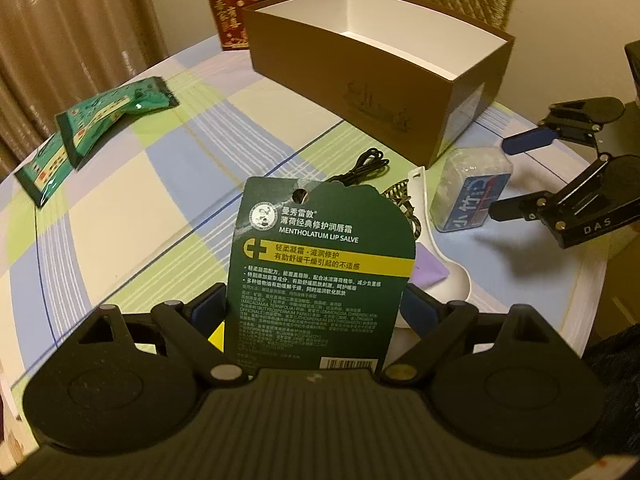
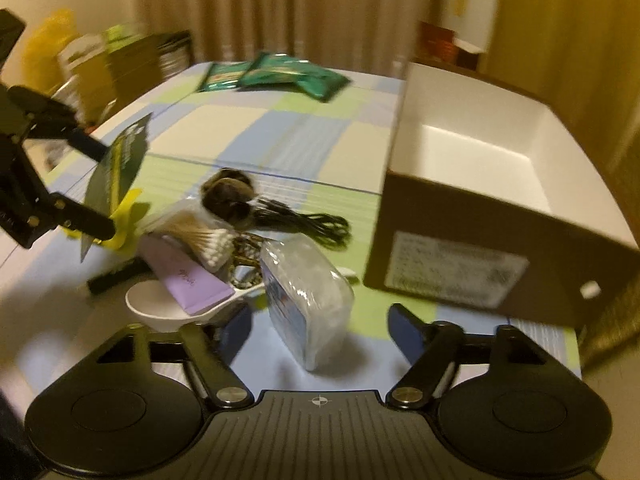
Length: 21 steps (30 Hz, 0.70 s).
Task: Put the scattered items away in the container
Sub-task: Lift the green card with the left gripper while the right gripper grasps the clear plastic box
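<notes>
While the left gripper (image 1: 316,312) pinches the lower part of a dark green lip-salve card with a yellow band (image 1: 320,264), the card stands upright between its blue pads, raised above the checked blue, green and cream tabletop (image 1: 168,216). Just beyond the card lie a white plastic spoon (image 1: 434,280) with a flat lilac packet (image 1: 430,272) on its bowl, a patterned hair clip (image 1: 402,196) and a coiled black cable (image 1: 366,168).

In the right wrist view the right gripper (image 2: 320,320) has its jaws spread on either side of a clear plastic box with a blue label (image 2: 308,296), which lies on the tabletop; the left pad is near the box's side, the right pad (image 2: 404,324) stands clearly apart from it, and the picture is blurred. Behind the box sit a clear packet of cotton swabs (image 2: 208,240), a dark blurred round thing (image 2: 228,196) and the cable.

Farther on, the brown cardboard box with a white inside (image 1: 360,80) stands open on the tabletop, and what shows of its inside holds nothing. To its far left lie two green foil packets (image 1: 96,120), overlapping. A red carton with gold lettering (image 1: 232,8) stands behind the box, before beige curtains (image 1: 72,40).
</notes>
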Each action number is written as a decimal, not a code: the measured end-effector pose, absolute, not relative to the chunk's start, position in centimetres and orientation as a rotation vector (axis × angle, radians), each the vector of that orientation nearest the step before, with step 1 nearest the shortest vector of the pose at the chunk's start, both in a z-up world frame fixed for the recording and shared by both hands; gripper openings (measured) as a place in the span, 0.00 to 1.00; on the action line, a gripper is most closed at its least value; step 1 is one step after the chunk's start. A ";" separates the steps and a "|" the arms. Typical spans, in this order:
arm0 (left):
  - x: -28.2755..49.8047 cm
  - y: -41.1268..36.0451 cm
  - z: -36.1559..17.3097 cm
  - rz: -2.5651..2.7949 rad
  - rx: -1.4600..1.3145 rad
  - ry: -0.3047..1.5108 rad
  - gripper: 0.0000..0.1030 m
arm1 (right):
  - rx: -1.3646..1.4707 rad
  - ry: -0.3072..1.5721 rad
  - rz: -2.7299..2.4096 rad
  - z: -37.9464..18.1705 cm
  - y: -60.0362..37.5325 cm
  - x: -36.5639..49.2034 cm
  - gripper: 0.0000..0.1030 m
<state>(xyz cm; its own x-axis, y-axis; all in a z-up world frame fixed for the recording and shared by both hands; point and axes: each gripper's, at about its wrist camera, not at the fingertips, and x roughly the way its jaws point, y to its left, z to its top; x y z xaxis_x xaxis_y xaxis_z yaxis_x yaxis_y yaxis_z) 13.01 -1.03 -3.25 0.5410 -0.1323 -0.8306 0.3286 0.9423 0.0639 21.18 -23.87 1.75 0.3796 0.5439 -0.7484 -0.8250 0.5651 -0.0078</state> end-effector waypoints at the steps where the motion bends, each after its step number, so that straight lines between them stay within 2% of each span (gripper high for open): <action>1: 13.0 -1.1 -3.3 -0.267 0.216 0.965 0.87 | -0.426 0.774 0.930 1.7 -23.7 21.4 0.62; 9: 13.3 -1.5 -3.4 -0.162 0.158 0.985 0.87 | -0.483 0.771 1.089 1.2 -23.1 22.8 0.52; 16: 13.2 -2.6 -3.1 -0.102 0.127 0.989 0.87 | -0.502 0.787 1.180 0.8 -22.7 24.0 0.26; 21: 13.0 -3.3 -3.2 -0.053 0.097 1.001 0.87 | -0.503 0.798 1.182 1.1 -23.2 24.2 0.26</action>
